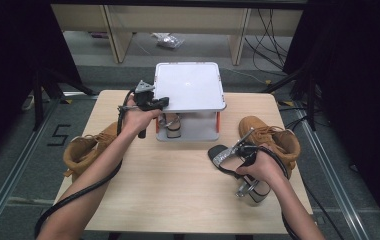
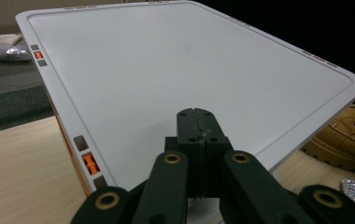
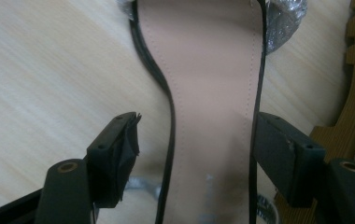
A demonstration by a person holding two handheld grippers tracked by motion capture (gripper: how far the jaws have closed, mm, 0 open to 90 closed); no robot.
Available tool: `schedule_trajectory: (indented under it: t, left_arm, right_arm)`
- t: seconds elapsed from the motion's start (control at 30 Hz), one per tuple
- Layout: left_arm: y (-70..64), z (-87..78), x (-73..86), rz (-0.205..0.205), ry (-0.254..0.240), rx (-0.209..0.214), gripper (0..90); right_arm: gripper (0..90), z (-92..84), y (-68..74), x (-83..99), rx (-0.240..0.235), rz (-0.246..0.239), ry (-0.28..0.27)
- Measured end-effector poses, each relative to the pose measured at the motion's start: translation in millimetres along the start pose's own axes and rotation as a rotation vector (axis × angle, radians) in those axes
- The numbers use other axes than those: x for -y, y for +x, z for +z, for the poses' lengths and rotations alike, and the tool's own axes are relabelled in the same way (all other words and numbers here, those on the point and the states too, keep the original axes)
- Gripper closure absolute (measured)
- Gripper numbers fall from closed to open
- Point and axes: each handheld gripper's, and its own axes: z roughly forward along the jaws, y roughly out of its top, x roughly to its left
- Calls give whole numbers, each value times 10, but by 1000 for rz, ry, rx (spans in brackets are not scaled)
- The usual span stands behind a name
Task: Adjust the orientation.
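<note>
Pale wood table (image 1: 178, 180) is sitting on a grey floor with dark curtains at both sides and cables trailing behind. At its far edge a white two-tier rack (image 1: 190, 85) is standing, and a strappy sandal (image 1: 173, 125) is resting on its lower shelf. I am holding the left gripper (image 2: 196, 114) over the rack's top tray, its jaws closed tight together with nothing between them. In the high view that gripper (image 1: 164, 101) is hovering at the tray's near left corner. My right gripper (image 3: 196, 144) is standing wide, its jaws straddling the insole of a black heeled sandal (image 3: 208, 93) lying on the table; the right pad is just beside the sole's edge, the left one is standing apart from it. From above, this sandal (image 1: 220, 156) is lying near the right edge, just beside a tan boot (image 1: 273, 137). A second tan boot (image 1: 85, 147) is sitting at the table's left edge, partly under my left forearm.
</note>
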Motion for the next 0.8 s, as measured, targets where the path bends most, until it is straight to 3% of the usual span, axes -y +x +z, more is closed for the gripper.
schedule_trajectory:
  t: [0.13,0.17,0.23,0.27,0.37,0.43,0.47,0.53,0.8]
  left_arm:
    - [-2,4,-17,6,10,1,895]
    - [-4,4,-16,7,9,0,895]
    - [-1,4,-14,5,9,1,895]
    - [-1,4,-13,5,8,1,895]
    - [-7,4,-15,7,9,-3,895]
    - [-8,4,-12,8,7,-3,895]
    - [-8,4,-11,8,7,-3,895]
    - [-5,5,-14,7,8,-1,895]
    - [0,4,-14,9,9,3,895]
  right_arm:
    - [327,28,0,-57,4,24,29]
    - [335,28,-20,-69,26,-7,34]
    - [337,-3,-22,-79,46,-24,-2]
    - [328,-14,-13,-81,36,2,20]
    - [321,13,-62,-66,34,-15,53]
    - [320,46,-71,-50,36,6,87]
    - [320,75,-100,-38,36,-31,83]
    - [317,99,-60,-36,47,-15,91]
    - [341,265,-52,-31,0,6,131]
